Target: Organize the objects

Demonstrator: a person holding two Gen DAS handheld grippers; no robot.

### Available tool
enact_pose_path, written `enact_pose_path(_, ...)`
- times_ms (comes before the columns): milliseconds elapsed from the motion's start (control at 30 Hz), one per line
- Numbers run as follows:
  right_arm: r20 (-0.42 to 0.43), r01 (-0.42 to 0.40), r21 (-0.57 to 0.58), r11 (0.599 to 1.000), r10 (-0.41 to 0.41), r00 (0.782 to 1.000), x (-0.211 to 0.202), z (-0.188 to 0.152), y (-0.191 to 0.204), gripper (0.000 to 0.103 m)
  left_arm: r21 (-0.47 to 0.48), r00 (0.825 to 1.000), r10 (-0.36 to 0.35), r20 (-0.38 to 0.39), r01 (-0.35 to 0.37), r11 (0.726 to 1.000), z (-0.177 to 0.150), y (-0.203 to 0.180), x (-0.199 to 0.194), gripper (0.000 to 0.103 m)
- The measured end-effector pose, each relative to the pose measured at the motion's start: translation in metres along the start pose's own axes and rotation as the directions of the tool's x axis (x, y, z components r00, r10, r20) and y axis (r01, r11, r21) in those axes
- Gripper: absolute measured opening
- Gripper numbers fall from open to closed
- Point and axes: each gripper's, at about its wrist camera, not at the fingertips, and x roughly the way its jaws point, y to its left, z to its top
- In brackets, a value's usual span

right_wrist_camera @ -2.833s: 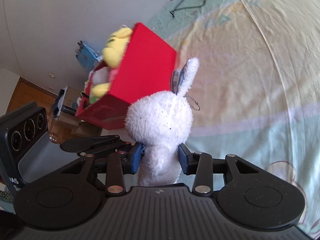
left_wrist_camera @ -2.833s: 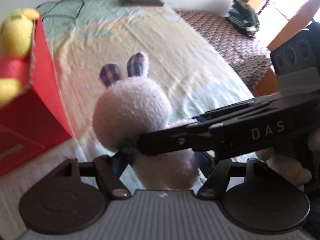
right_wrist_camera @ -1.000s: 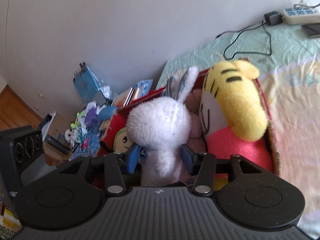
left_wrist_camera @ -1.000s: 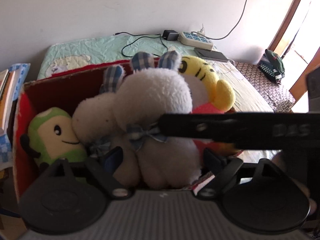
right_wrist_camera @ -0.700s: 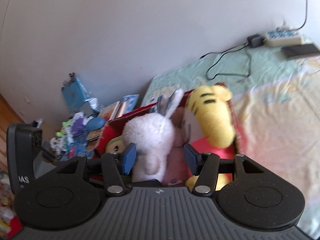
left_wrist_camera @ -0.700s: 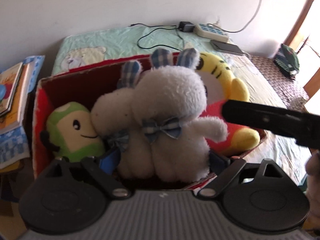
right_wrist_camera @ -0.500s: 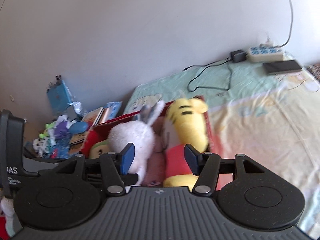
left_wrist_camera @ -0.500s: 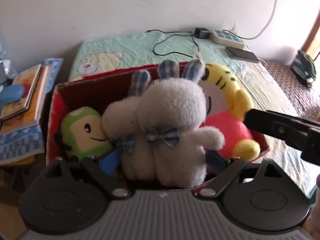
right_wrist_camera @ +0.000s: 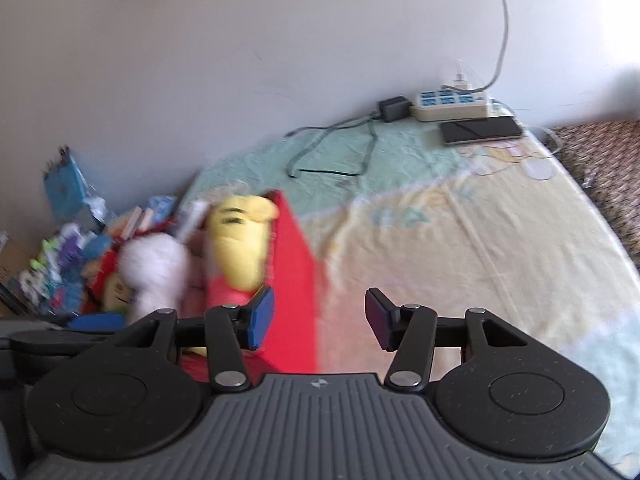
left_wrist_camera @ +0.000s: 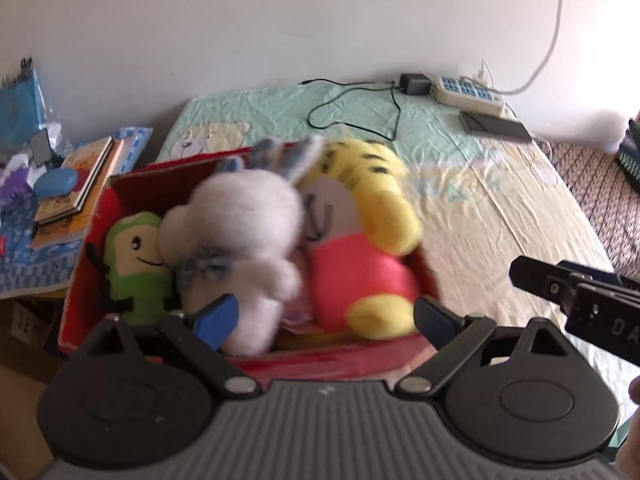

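A red cardboard box (left_wrist_camera: 92, 280) is seen at the edge of the bed (left_wrist_camera: 500, 216), filled with plush toys. Inside it, from left to right in the left wrist view, are noted a green plush figure (left_wrist_camera: 134, 256), a white plush rabbit (left_wrist_camera: 248, 232) with checked ears and a blue bow, and a yellow tiger plush (left_wrist_camera: 360, 232) in a pink top. A second white plush appears pressed against the rabbit; the blur does not allow the two to be told apart cleanly.

The left gripper (left_wrist_camera: 326, 316) is held over the near wall of the box. Its jaws are opening and stand wide; the rabbit's lower body and the tiger's foot lie between them, but no pad is seen pressing on either toy.

The right gripper (right_wrist_camera: 318, 318) is seen beside the box, over its red outer wall (right_wrist_camera: 296, 280) and the sheet. Its jaws are closing a little, apart, with nothing between them. In the left wrist view the tip of the right gripper (left_wrist_camera: 560, 288) is visible at the right, clear of the box.

At the head of the bed are recorded a power strip (right_wrist_camera: 452, 106), a black adapter (right_wrist_camera: 394, 108) with its cable, and a dark phone (right_wrist_camera: 482, 130). Books (left_wrist_camera: 76, 184) and blue packaging are stacked beyond the box on the left.
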Motion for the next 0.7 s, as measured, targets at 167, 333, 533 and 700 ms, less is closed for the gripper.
enact_pose_path(167, -0.031, 0.055, 0.034, 0.998, -0.054, 0.998, -0.005, -0.008, -0.035, 0.054, 0.027, 0.999, 0.034, -0.039, -0.033, 0.999, -0.013, -0.043, 0.002, 0.095)
enact_pose_path(333, -0.058, 0.108, 0.055, 0.993, -0.105, 0.993, -0.010, -0.019, -0.064, 0.054, 0.047, 0.996, 0.058, -0.066, -0.055, 0.997, -0.028, -0.076, 0.007, 0.095)
enact_pose_path(533, -0.102, 0.182, 0.070, 0.981, -0.174, 0.979, -0.011, -0.029, -0.089, 0.054, 0.033, 0.989, 0.053, -0.140, -0.049, 0.998, -0.047, -0.102, 0.021, 0.091)
enact_pose_path(700, -0.131, 0.190, 0.108, 0.976, -0.175, 0.976, -0.013, -0.037, -0.103, 0.054, 0.059, 0.982, 0.078, -0.169, -0.069, 0.996, -0.059, -0.119, 0.026, 0.087)
